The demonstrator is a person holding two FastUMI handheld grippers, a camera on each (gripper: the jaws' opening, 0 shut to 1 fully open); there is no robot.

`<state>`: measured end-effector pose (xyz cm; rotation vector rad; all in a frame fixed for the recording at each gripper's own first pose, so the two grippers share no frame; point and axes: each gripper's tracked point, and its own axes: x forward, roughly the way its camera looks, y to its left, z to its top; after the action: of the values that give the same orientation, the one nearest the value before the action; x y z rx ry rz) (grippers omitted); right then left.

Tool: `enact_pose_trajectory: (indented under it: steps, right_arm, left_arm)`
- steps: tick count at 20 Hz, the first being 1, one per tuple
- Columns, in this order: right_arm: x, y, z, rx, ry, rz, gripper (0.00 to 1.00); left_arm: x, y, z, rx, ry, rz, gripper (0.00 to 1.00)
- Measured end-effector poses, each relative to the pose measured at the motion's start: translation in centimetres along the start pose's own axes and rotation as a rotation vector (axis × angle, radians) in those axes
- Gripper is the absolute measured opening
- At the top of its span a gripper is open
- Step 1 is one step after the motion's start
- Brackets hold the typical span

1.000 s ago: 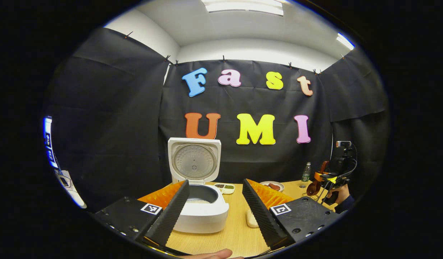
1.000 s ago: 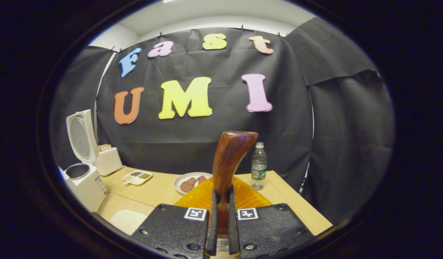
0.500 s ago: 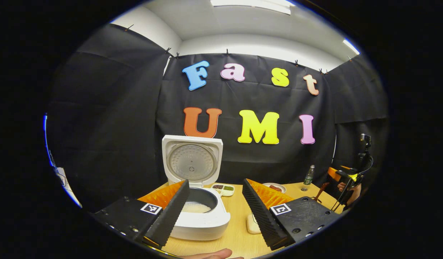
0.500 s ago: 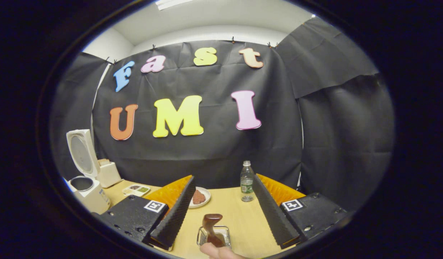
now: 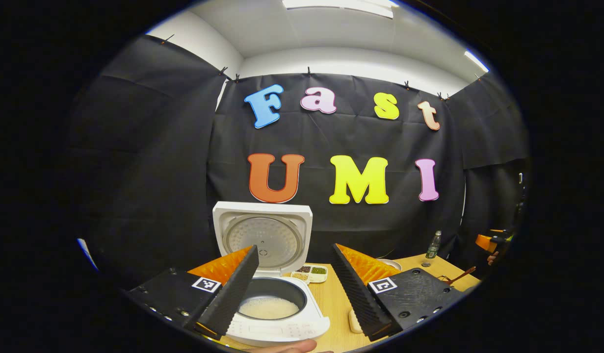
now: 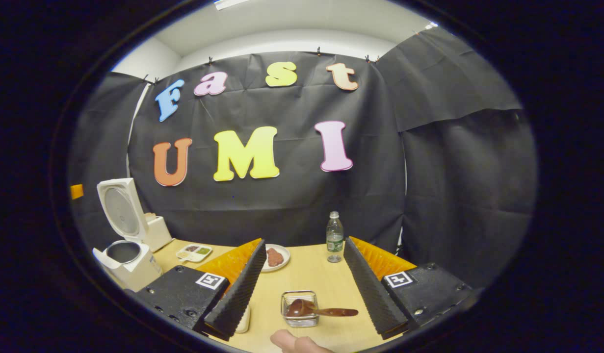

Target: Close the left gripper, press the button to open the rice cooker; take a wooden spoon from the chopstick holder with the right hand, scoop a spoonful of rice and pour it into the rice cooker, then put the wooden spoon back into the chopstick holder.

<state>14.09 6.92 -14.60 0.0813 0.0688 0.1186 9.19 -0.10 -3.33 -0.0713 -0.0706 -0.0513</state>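
Note:
The white rice cooker (image 5: 277,304) stands with its lid up, rice showing in its pot (image 5: 268,307); it also sits at the left of the table in the right gripper view (image 6: 127,255). My left gripper (image 5: 297,287) is open just above and in front of the cooker, nothing between its fingers. My right gripper (image 6: 302,289) is open above the wire chopstick holder (image 6: 300,314). The wooden spoon (image 6: 316,310) lies in the holder, its bowl inside and its handle sticking out to the right. The right gripper's orange end (image 5: 488,240) shows far right in the left gripper view.
On the wooden table (image 6: 326,279) stand a water bottle (image 6: 334,237), a plate with brown food (image 6: 274,257) and a small divided dish (image 6: 194,252). A white box (image 6: 157,230) sits behind the cooker. A fingertip (image 6: 294,340) shows at the bottom edge.
My right gripper opened and let go of the wooden spoon, which now rests in the holder; the gripper pulled back. My left gripper moved closer to the open cooker.

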Motion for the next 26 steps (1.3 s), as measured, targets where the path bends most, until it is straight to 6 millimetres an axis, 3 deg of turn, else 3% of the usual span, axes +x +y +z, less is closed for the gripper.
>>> enact_pose_trajectory:
  steps: [8, 13, 17, 20, 23, 26]
  right_arm:
    - [-3.5, 3.6, 1.1, 0.023, -0.058, 0.081, 1.00]
    - [-4.2, 5.5, 0.5, -0.017, -0.066, 0.106, 1.00]
    - [-4.6, 6.8, -0.2, -0.039, -0.065, 0.137, 1.00]
    - [-4.9, 7.5, 0.1, -0.041, -0.079, 0.152, 1.00]
    - [-5.1, 7.9, 0.0, -0.026, -0.088, 0.151, 0.99]
    - [-5.7, 9.3, -0.7, 0.006, -0.069, 0.173, 1.00]
  left_arm:
    - [7.1, 2.7, 5.4, 0.015, -0.081, 0.009, 0.94]
    - [13.5, 6.3, 6.6, 0.017, -0.075, 0.048, 0.94]
    - [18.6, 8.3, 6.1, -0.016, -0.052, 0.058, 0.94]
    - [21.6, 9.3, 4.2, -0.026, -0.003, 0.080, 0.94]
    - [23.9, 9.1, 2.0, 0.008, 0.057, 0.066, 0.94]
    - [24.6, 9.6, -1.0, 0.043, 0.175, 0.096, 0.94]
